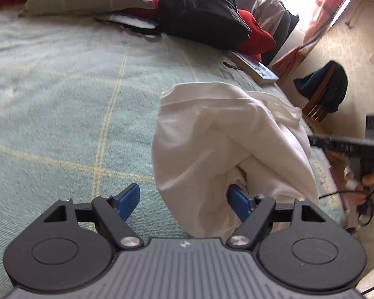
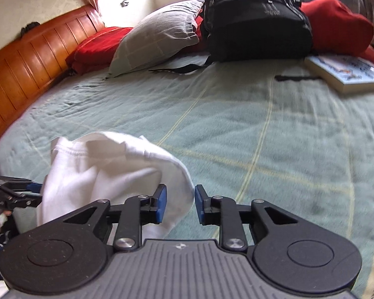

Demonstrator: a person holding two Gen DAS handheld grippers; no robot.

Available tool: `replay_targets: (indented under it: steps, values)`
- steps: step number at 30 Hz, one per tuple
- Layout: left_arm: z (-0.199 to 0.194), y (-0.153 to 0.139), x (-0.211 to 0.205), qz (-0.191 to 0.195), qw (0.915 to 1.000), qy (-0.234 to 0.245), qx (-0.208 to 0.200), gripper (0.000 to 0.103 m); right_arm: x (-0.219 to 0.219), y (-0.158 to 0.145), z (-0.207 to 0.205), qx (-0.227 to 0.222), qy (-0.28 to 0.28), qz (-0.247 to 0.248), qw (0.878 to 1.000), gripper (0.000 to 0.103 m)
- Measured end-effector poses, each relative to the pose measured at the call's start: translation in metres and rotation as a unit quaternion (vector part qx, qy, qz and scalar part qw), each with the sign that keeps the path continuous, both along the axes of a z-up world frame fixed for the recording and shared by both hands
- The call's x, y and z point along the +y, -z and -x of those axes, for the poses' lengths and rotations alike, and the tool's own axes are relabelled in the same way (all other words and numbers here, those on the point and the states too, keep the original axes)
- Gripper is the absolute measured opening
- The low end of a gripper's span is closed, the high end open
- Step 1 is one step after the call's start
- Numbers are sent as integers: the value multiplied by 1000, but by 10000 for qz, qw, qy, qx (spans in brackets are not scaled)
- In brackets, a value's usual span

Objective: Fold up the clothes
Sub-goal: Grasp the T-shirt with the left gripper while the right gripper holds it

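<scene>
A white garment [image 1: 224, 137] lies bunched on the pale green bedspread [image 1: 62, 99], near the bed's right edge in the left wrist view. My left gripper [image 1: 183, 201] is open wide, and a fold of the white cloth runs down between its blue pads, closer to the right pad. In the right wrist view the same garment [image 2: 99, 172] is heaped at lower left. My right gripper [image 2: 180, 204] is open by a narrow gap, and the garment's right edge sits in that gap. A hand [image 1: 369, 182] holds the right tool beyond the cloth.
A black backpack [image 2: 256, 17], a grey pillow [image 2: 159, 35], red pillows [image 2: 336, 22] and a book [image 2: 349, 72] lie along the far side of the bed. A wooden headboard [image 2: 30, 57] stands to the left. A chair with dark clothing [image 1: 326, 87] is beside the bed.
</scene>
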State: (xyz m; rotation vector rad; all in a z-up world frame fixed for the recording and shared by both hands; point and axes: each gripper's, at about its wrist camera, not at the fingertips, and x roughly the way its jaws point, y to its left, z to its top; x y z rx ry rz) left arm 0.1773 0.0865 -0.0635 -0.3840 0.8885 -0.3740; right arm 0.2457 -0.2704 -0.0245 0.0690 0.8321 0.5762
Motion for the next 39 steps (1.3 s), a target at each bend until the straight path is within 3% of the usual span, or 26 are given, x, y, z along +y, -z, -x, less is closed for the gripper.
replay_targets:
  steps: [3,7,10,13,16,17,19,20,21,29,39]
  values:
    - [-5,11,6,387,9992,-73,112,69,-7,5,6,116,-59,-283,9995,37]
    - [-3,16,9,749,9971,-114,59,50,-15,12,15,270,-139,-660,9974,50]
    - [1,14,9,731,9971,-176,-77,32,-18,13,19,308,-190,-792,9962,68]
    - [1,10,9,570,9977,-322,-152,17,-12,9,18,189,-224,-621,9976,71]
    - [0,3,10,458,9982,-312,-245,11,-7,5,17,70,-258,-450,9986,71]
    - [0,1,10,421,9983,-309,-275,10,-5,3,17,31,-270,-393,9989,68]
    - [-1,-4,9,271,9986,-277,-348,6,-1,0,17,-48,-292,-279,9992,43]
    - [-1,-7,9,153,9987,-271,-391,6,1,-1,16,-88,-304,-222,9993,21]
    - [-2,-11,9,33,9987,-266,-440,5,3,-3,16,-128,-315,-165,9993,18]
    - [-36,-52,16,-1007,9908,-211,-882,4,16,-16,9,-485,-375,366,9974,10]
    - [-118,-87,14,-2158,9704,-2,-1088,4,26,-32,-46,-1024,-141,1268,9865,8]
